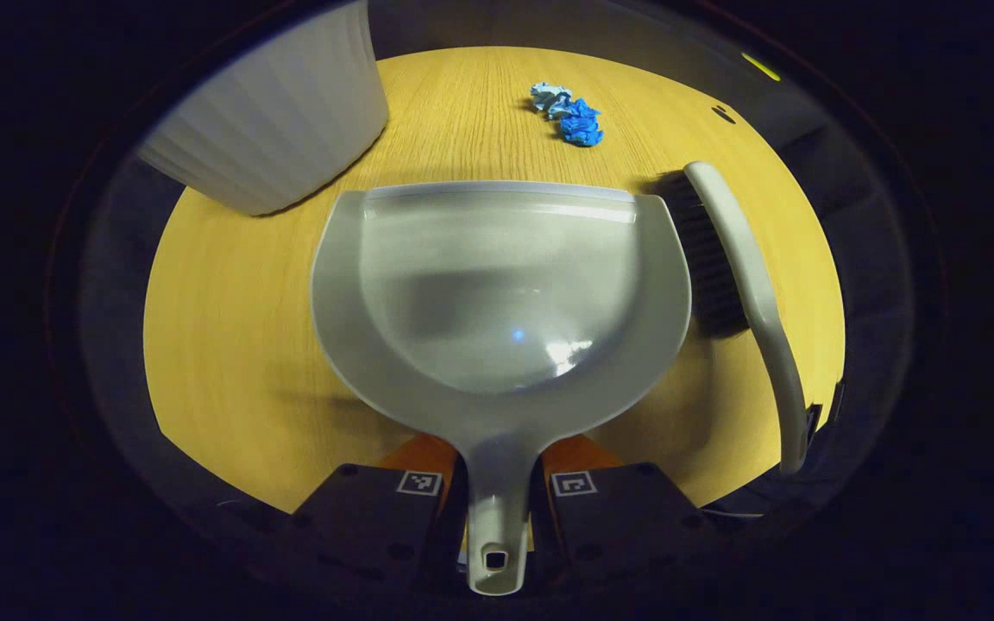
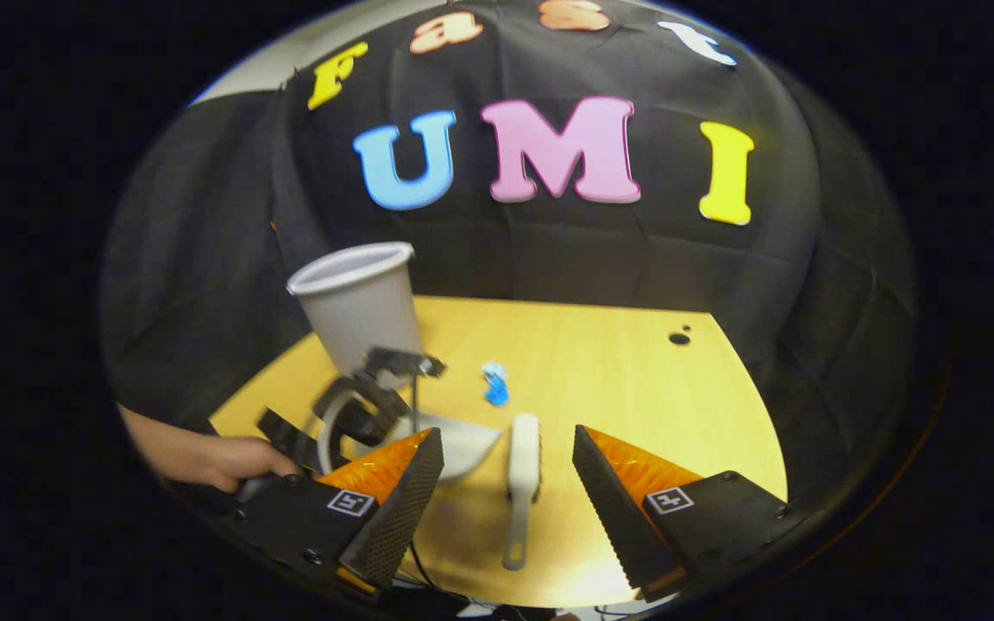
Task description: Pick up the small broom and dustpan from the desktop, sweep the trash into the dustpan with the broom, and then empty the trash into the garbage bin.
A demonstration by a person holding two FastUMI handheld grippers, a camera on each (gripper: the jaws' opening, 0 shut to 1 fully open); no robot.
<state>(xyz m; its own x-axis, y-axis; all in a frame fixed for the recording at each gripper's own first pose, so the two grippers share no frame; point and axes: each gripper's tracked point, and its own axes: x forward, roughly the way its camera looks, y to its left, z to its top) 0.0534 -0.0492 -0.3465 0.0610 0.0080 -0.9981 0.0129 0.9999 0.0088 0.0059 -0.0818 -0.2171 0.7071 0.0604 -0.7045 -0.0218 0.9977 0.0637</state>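
Observation:
A grey dustpan [image 1: 497,285] lies flat on the wooden desktop [image 1: 229,345], its lip facing the crumpled blue and white trash [image 1: 570,116]. My left gripper [image 1: 497,470] is shut on the dustpan's handle. The small broom [image 1: 747,285], pale-handled with dark bristles, lies just right of the pan. In the right gripper view my right gripper [image 2: 507,440] hangs open above the near table edge, with the broom [image 2: 521,466] lying farther off between its fingers and apart from them. The dustpan [image 2: 467,444] and trash [image 2: 494,384] sit beyond.
A white ribbed garbage bin [image 1: 281,112] stands on the table at the far left of the pan, also seen as the bin [image 2: 359,302] behind the left gripper [image 2: 359,414] and the hand [image 2: 221,457] holding it. The booth wall closes the table's far side.

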